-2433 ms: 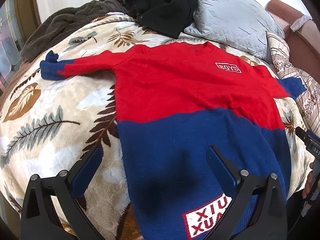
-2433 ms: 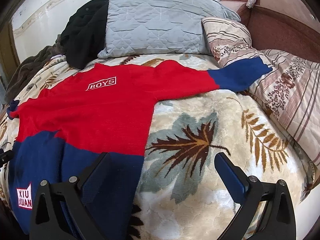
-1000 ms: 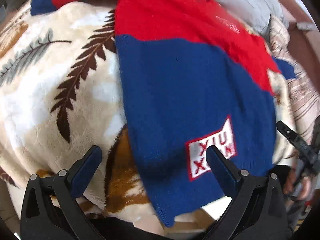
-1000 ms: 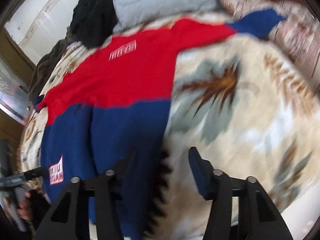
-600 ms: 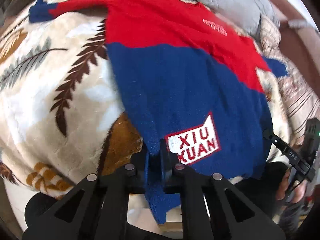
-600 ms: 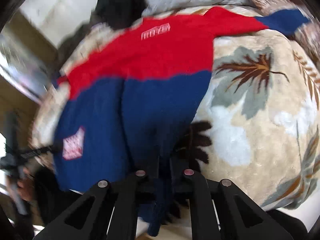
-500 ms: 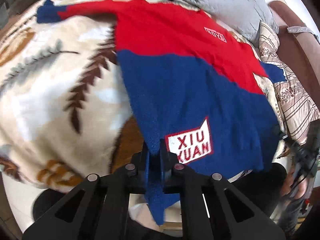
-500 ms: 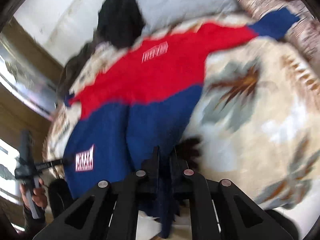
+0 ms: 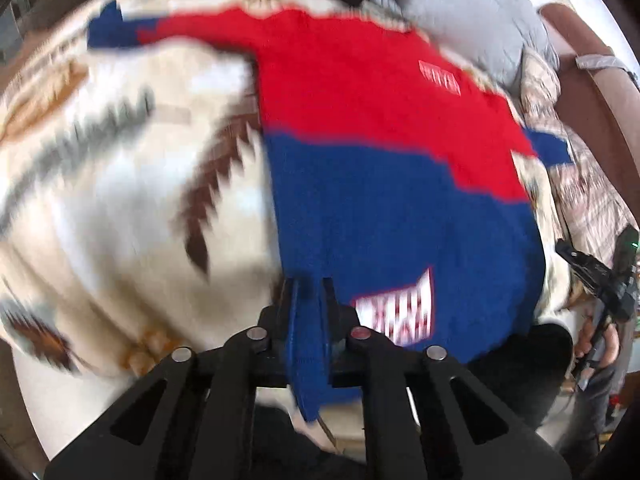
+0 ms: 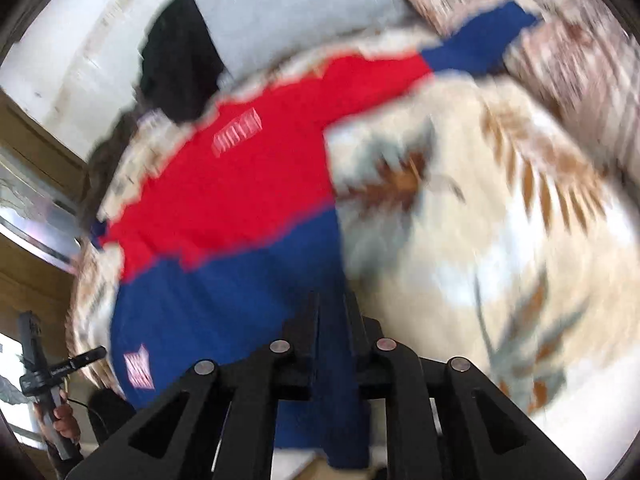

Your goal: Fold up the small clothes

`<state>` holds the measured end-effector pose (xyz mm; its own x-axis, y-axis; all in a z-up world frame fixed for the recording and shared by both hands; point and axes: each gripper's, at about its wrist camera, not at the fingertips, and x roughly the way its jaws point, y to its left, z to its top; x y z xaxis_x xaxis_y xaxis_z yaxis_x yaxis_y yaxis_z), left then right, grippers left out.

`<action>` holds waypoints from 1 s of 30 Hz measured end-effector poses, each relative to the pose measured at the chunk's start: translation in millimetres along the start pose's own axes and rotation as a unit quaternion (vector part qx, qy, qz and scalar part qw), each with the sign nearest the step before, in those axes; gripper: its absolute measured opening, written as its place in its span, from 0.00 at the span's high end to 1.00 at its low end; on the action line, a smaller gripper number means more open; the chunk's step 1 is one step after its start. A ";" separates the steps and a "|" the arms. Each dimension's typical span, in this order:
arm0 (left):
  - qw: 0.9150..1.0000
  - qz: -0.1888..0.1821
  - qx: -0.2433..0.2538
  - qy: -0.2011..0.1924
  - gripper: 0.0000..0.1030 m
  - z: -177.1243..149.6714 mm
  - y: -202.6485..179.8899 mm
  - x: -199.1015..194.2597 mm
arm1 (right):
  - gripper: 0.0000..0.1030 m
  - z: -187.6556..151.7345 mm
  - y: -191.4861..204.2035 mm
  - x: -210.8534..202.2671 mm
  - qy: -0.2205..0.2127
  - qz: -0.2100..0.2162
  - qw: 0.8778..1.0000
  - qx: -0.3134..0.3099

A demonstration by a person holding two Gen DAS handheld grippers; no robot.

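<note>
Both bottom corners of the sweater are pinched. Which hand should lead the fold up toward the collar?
Neither clearly: the left gripper and right gripper each clamp a blue hem corner of the sweater, though their fingers are opening slightly. Move both together.

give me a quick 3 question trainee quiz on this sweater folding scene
1. True or false: the left gripper grips the sweater at a sleeve cuff.
2. Which colour is the fabric between the right gripper fingers? A red, B blue, C black.
3. What does the sweater lie on?

Key
1. False: it holds the blue bottom hem, near the white patch.
2. B. Both grippers have a hem corner between their fingers while the jaws are opening slightly.
3. A leaf-patterned blanket.
</note>
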<state>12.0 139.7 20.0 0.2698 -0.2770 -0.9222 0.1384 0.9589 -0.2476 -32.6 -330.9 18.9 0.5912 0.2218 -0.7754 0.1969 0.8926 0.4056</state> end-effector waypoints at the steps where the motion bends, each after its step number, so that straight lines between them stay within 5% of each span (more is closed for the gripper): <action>1: 1.000 0.000 -0.002 -0.018 0.75 14.3 -3.4 -0.4 | 0.83 6.2 4.8 3.7 -0.013 0.006 1.000 -0.004; 4: 0.998 0.004 -0.018 -0.054 0.56 47.2 -9.6 10.5 | 0.83 25.1 19.0 27.3 -0.045 0.013 0.999 -0.008; 8: 0.998 0.020 -0.036 -0.043 0.56 69.6 -16.6 53.7 | 0.83 29.7 22.4 80.5 -0.044 -0.021 0.999 -0.024; 10: 0.999 0.030 -0.038 -0.024 0.55 67.2 -16.7 80.9 | 0.85 22.6 17.4 108.7 0.004 -0.065 0.997 -0.035; 12: 0.997 0.052 -0.006 -0.058 0.44 58.9 -26.8 79.0 | 0.86 21.6 15.7 104.0 -0.006 -0.064 0.997 -0.039; 14: 0.996 0.064 0.028 -0.049 0.40 56.8 -40.4 77.8 | 0.80 28.9 17.3 99.2 -0.006 -0.048 0.998 -0.042; 22: 0.998 -0.011 -0.010 -0.069 0.39 121.8 -67.3 81.3 | 0.76 43.5 -11.4 105.6 -0.009 0.014 0.998 0.066; 26: 0.997 -0.020 -0.038 -0.065 0.39 146.5 -64.0 107.6 | 0.74 67.7 -38.4 76.2 -0.082 0.000 0.991 0.104; 30: 0.997 -0.011 -0.005 -0.075 0.31 136.9 -65.1 120.2 | 0.67 117.2 -99.7 37.3 -0.155 -0.081 0.973 0.150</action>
<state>165.8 35.7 -34.1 0.4055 -0.3036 -0.8622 0.1363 0.9528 -0.2714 61.4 -457.6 6.3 0.7322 -0.0820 -0.6762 0.4985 0.7410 0.4499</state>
